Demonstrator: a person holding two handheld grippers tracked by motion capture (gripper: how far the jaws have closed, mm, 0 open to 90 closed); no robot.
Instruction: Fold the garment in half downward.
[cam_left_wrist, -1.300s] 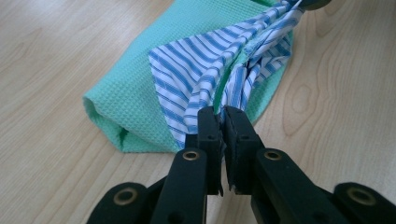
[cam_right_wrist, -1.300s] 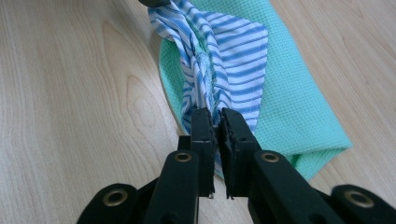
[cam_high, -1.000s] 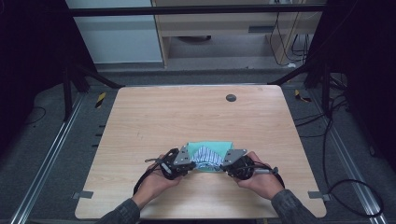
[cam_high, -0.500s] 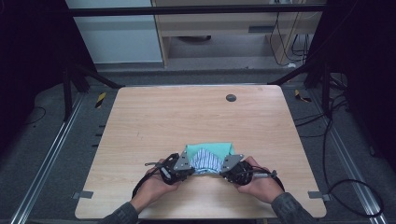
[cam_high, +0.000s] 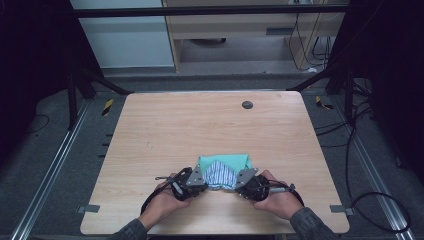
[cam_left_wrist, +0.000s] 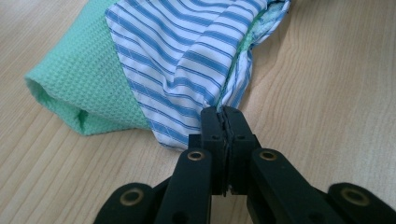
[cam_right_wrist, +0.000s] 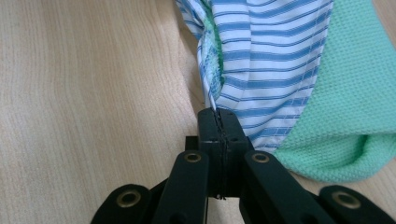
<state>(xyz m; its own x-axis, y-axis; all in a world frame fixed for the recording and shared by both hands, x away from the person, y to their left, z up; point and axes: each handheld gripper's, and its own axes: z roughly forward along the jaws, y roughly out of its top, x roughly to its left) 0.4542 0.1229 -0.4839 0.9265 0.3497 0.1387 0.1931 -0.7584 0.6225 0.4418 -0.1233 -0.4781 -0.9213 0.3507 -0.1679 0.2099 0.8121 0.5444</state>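
Striped blue-and-white cloth (cam_left_wrist: 187, 60) is pinched in my left gripper (cam_left_wrist: 226, 114) and right gripper (cam_right_wrist: 217, 114), fingers clenched on it; green waffle-weave cloth (cam_left_wrist: 74, 79) lies just beyond them on the counter (cam_high: 200, 130).

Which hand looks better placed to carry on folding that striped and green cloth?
Neither clearly. The left hand-held gripper and the right hand-held gripper are each shut on a corner of the blue-and-white striped fabric atop the green waffle-weave towel, mirrored; likely both lift together.
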